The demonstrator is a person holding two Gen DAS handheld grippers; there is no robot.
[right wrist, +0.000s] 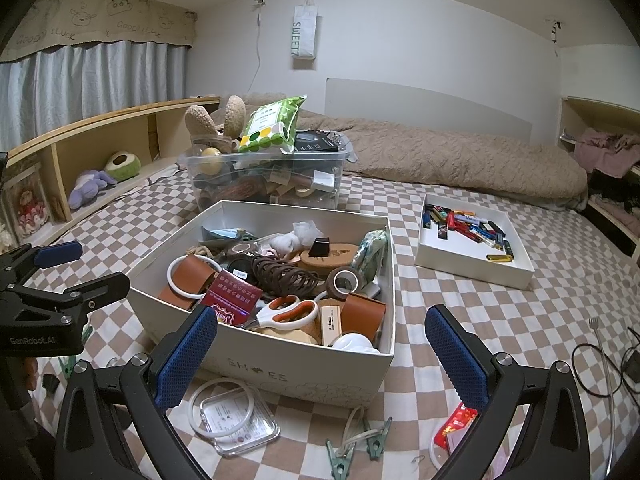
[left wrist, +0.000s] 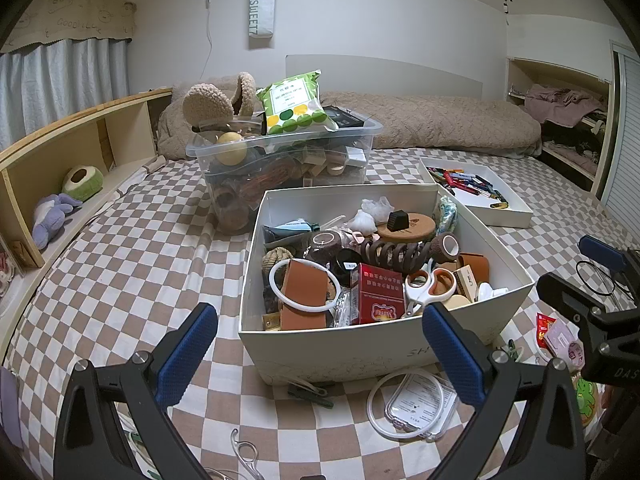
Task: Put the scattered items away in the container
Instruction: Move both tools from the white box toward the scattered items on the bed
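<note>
A white shoe box [left wrist: 360, 354] [right wrist: 304, 376], full of small items, sits on the checkered bed. In front of it lie a clear case with a white ring [left wrist: 416, 404] [right wrist: 236, 416], a dark clip [left wrist: 310, 392], green clips [right wrist: 340, 456] and a red packet [right wrist: 460, 424]. My left gripper [left wrist: 320, 356] is open near the box's front left corner, with nothing between its blue pads. My right gripper [right wrist: 320, 356] hovers open before the box's front right part, also holding nothing. Each gripper shows at the edge of the other's view: the right [left wrist: 588, 276], the left [right wrist: 80, 268].
Behind the box stands a clear bin [left wrist: 280, 148] piled with goods. A white tray [right wrist: 472, 260] of lighters lies to the right. A wooden shelf [left wrist: 80, 148] runs along the left, a rolled blanket [right wrist: 440, 160] at the back. Black cables [right wrist: 600, 360] lie at far right.
</note>
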